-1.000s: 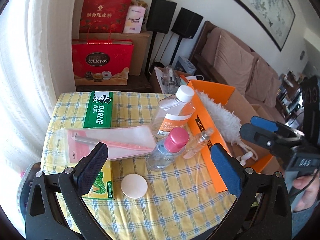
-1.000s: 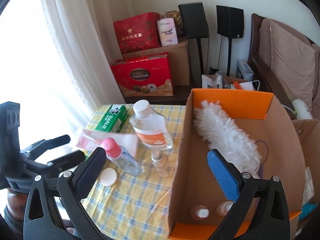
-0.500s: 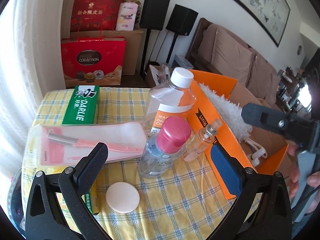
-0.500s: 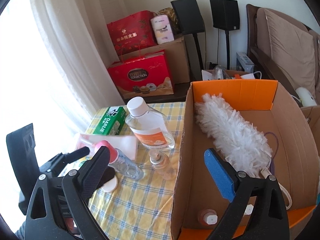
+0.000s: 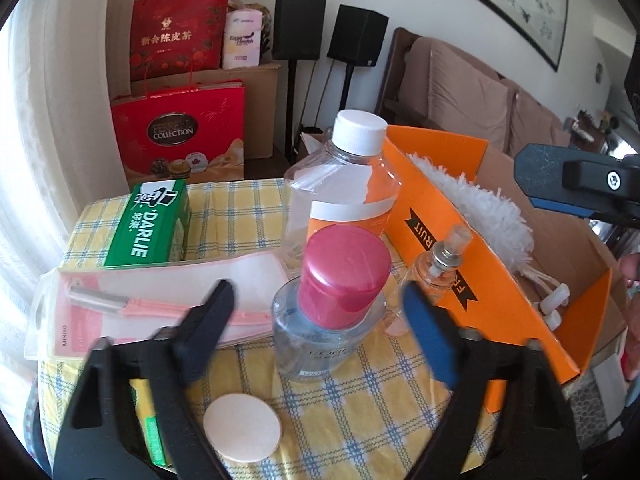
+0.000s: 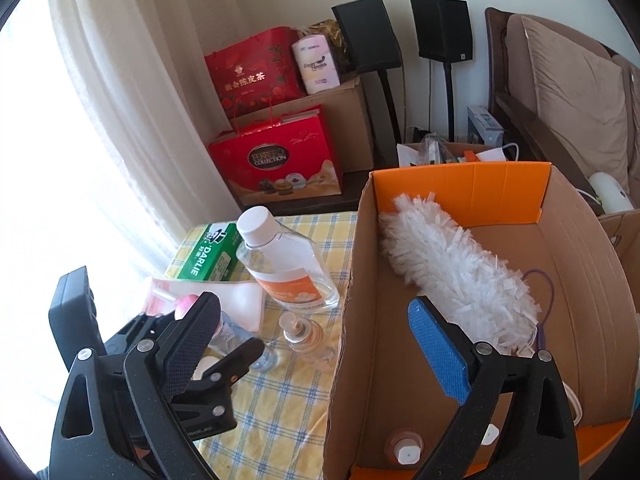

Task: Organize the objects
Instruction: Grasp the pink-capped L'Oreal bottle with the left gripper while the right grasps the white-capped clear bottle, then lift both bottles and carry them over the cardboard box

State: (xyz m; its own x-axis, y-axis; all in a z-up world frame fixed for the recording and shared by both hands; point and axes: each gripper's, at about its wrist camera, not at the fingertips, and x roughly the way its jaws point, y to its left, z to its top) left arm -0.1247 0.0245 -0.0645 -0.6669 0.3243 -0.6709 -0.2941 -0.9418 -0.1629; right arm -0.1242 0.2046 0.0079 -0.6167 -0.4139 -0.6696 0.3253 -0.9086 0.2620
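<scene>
L fingers [image 5: 192, 320] closing round pink-cap bottle [image 5: 332, 304].

left tool [image 5: 316, 316] closing around pink-capped bottle [image 5: 334, 300]

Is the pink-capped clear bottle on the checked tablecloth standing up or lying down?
Standing upright: the pink-capped clear bottle rests on its base, its cap on top, shut.

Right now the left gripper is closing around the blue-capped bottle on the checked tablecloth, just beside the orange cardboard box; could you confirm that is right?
Not quite: the cap is pink, not blue. The left wrist view shows the left gripper closing around the pink-capped bottle, its pads not yet touching it. The rest holds: it stands on the checked tablecloth beside the orange cardboard box.
</scene>
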